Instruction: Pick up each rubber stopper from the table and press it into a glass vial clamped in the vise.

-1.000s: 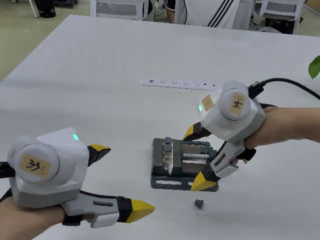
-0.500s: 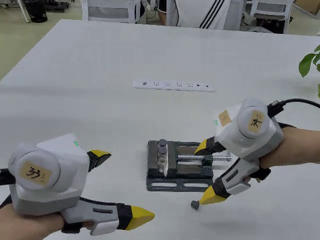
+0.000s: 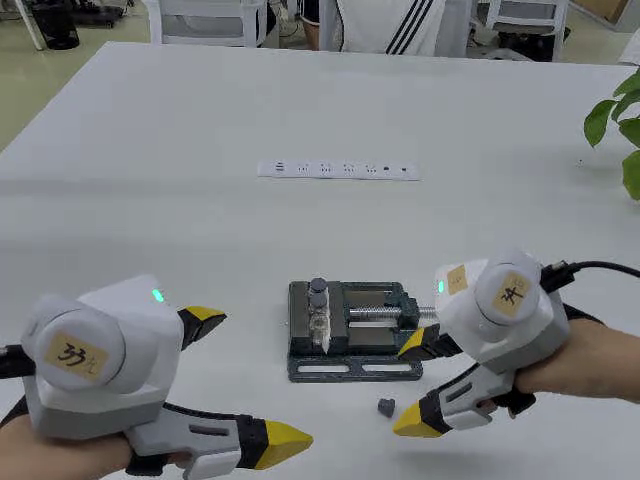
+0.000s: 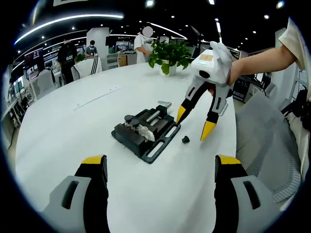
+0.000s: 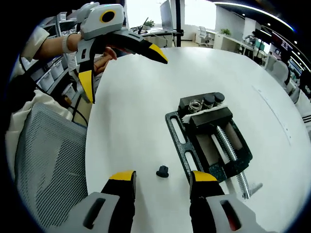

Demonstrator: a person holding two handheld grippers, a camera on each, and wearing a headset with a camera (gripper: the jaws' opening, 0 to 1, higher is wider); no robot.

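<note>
A single white counter carries everything. Two hand-held grippers hover over its near side. The left gripper is off to the left, well apart from the work, its jaws spread wide with nothing between them. The right gripper is low beside the near right corner of the one black vise, its jaws also apart and empty. One white power strip lies farther back on the counter. In the right gripper view the vise clamps three glass vials in a row: two vials are capped with dark stoppers and one vial is open at the top. One loose rubber stopper lies on the counter just in front of the vise base. It sits near the right gripper's lower yellow tip without touching it, and in the right gripper view it lies just ahead of the gap between that gripper's jaws.
</note>
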